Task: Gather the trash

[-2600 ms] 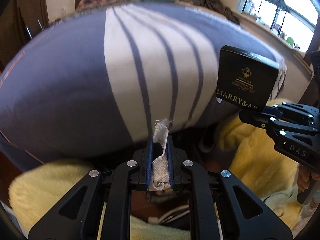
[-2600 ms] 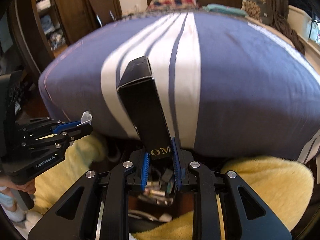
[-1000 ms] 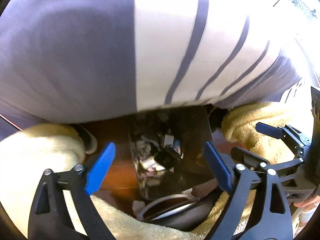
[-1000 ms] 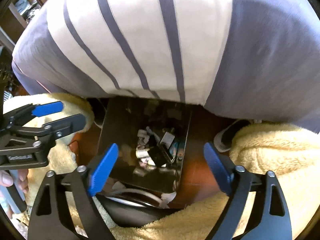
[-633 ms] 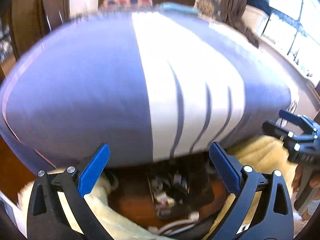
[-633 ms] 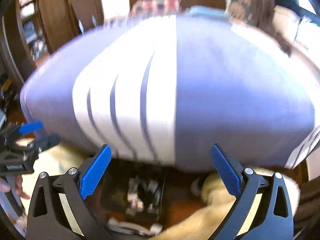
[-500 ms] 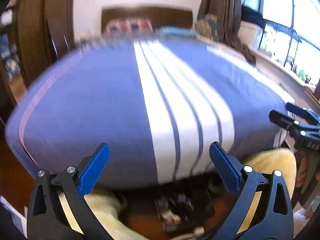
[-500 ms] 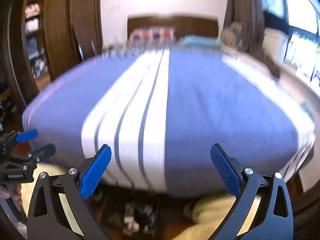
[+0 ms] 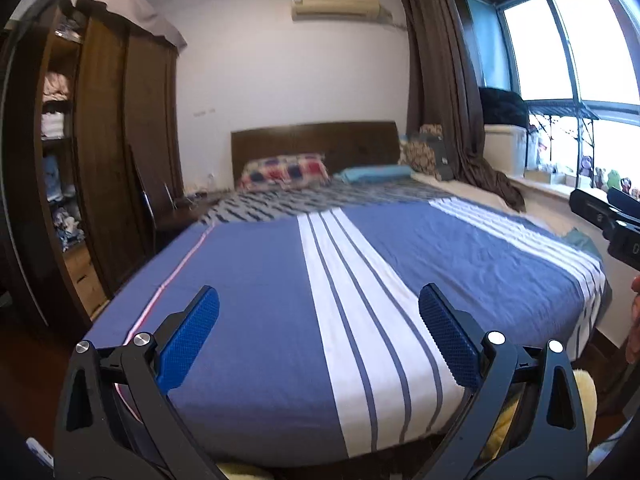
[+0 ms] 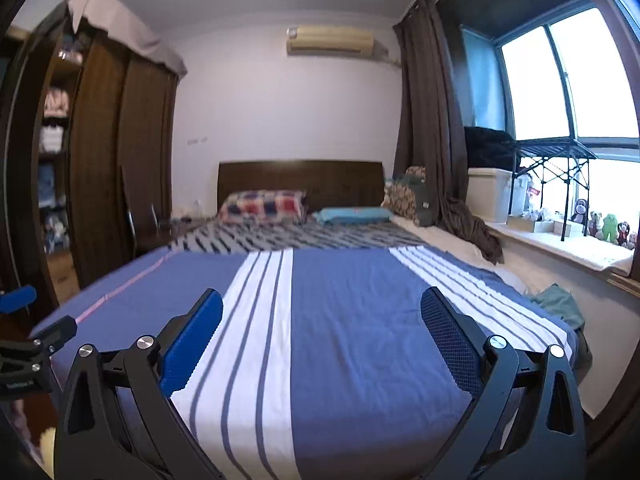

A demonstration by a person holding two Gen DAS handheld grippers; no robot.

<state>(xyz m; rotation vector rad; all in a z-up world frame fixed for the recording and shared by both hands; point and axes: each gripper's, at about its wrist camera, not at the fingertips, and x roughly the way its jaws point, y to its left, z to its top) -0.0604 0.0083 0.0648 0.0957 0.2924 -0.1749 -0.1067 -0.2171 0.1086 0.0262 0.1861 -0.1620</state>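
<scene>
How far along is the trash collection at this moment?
Looks near its end or between items. Left gripper and right gripper are both open and carry nothing, raised over the striped blue bedspread. No loose trash shows on the bed. A green cloth lies at its right edge; whether that counts is unclear. The bin is out of view.

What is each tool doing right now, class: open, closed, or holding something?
Left tool: open, holding nothing, above the blue striped bed cover.
Right tool: open, holding nothing.
</scene>
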